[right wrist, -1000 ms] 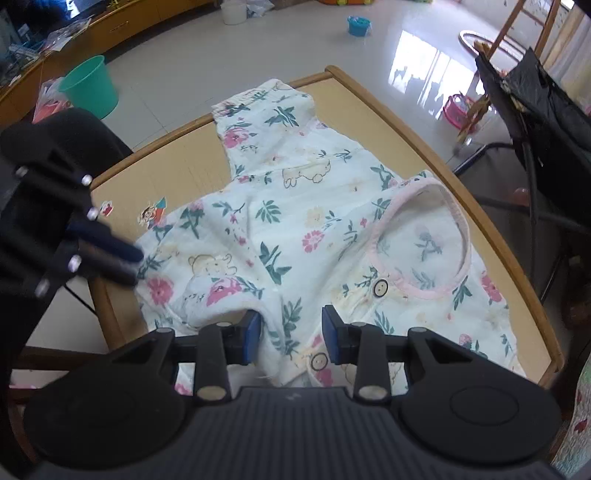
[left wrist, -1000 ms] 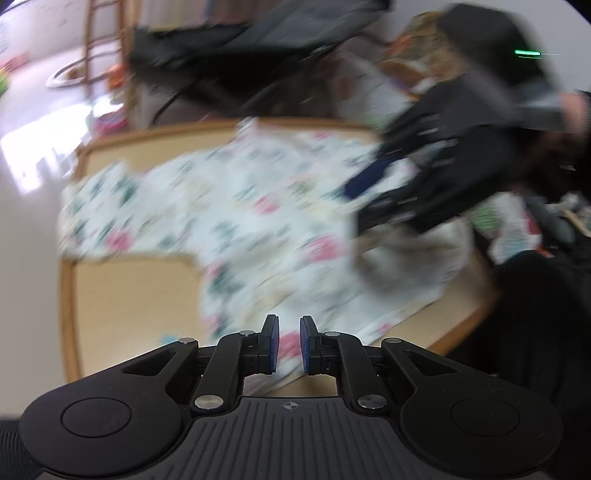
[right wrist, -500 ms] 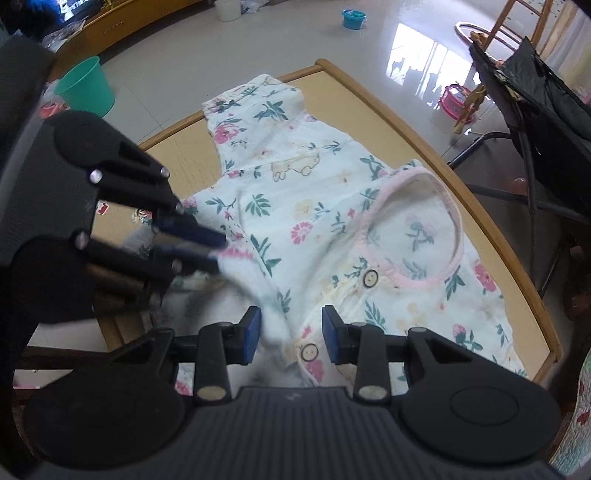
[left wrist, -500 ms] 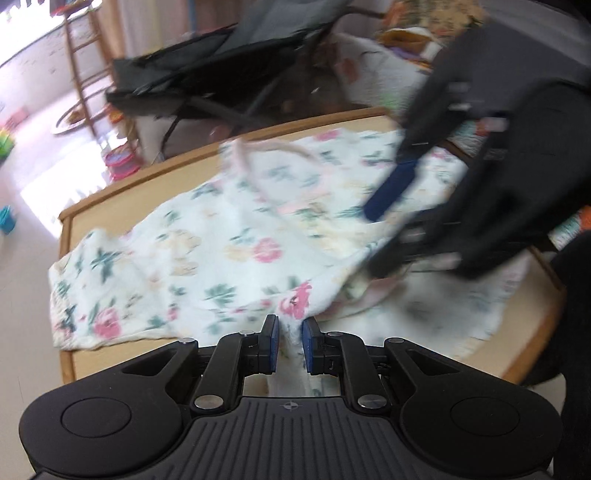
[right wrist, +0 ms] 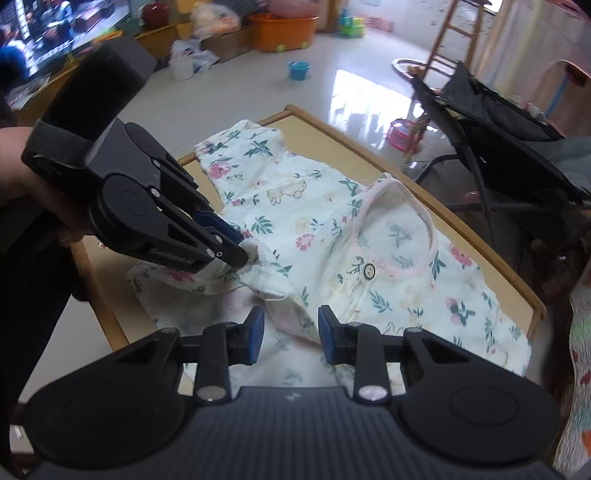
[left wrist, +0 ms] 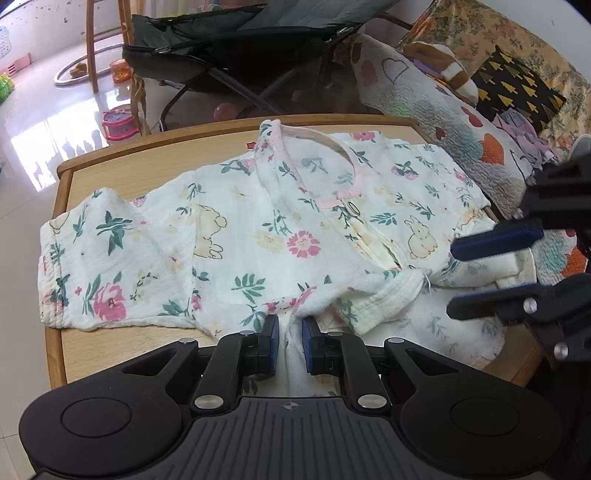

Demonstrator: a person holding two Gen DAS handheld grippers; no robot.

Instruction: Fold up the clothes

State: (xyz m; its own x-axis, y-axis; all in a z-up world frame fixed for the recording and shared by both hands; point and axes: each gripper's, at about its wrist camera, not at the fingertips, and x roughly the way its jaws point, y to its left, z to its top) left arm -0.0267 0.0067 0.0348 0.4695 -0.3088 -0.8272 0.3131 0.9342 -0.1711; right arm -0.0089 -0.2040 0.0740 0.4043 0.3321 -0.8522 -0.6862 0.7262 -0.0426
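My left gripper (right wrist: 236,247) hides the garment (right wrist: 332,236) fold it pinches. Near hem runs under my right gripper's (right wrist: 291,332) body, unseen. Table (left wrist: 110,162) right corner hidden by my right gripper. TV (right wrist: 55,26) picture too blurred to read.

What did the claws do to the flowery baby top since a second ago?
The left claw, pinching the top's hem, carried that edge up and over toward the neckline, starting a fold. The right claw's jaws have just been closing, with a raised fold of cloth between them, not yet pinched. The table stayed put, and the far sleeve kept lying flat.
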